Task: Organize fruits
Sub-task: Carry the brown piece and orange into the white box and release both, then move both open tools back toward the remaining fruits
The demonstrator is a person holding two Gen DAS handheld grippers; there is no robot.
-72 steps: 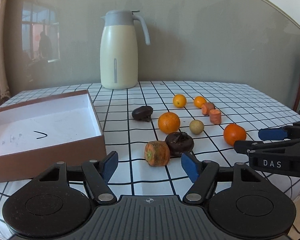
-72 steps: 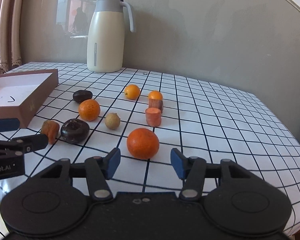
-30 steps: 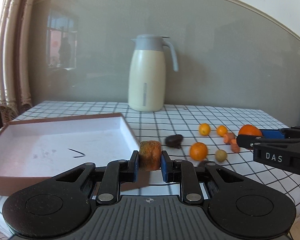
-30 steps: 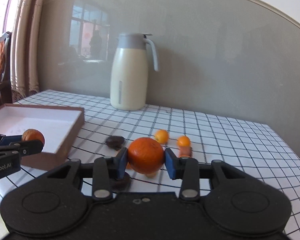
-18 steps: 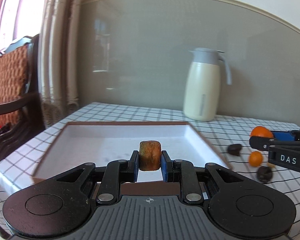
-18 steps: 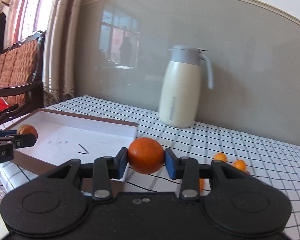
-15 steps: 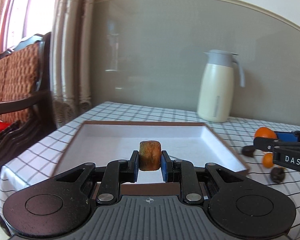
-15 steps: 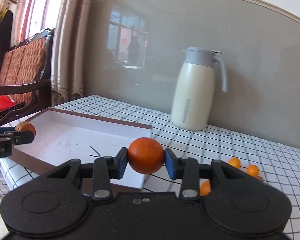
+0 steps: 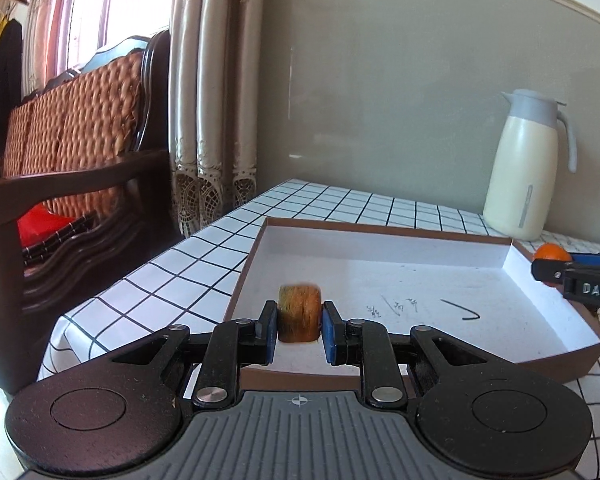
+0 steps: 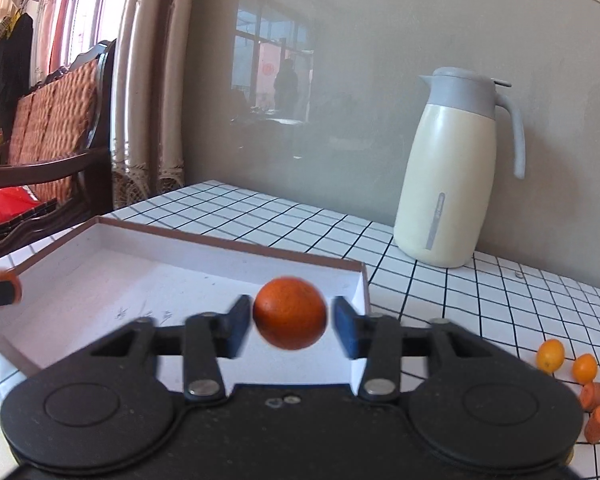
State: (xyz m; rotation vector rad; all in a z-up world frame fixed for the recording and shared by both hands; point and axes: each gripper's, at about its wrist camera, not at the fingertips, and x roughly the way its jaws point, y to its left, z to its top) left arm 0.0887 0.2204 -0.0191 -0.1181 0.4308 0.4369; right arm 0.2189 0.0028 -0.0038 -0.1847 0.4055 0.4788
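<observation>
Left gripper (image 9: 299, 330): clenched on a carrot chunk (image 9: 299, 313), centre frame, held over the box's near left corner for dropping.
Right gripper (image 10: 290, 326): jaws opening; the orange (image 10: 290, 313) sits between them, pads apparently clear of it.
Box (image 10: 228, 249): shallow, brown-rimmed, lower left; judged the collecting place.
Remaining fruit (image 10: 550, 355): lower right, on the checked cloth.

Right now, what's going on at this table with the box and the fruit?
A person is sorting produce into the shallow box with two handheld claws. The left claw is shut on a carrot chunk over the box's near left corner. The right claw is opening, its pads already clear of the orange between them, above the box's right end. Small oranges and carrot pieces wait on the checked tablecloth near a thermos jug.
</observation>
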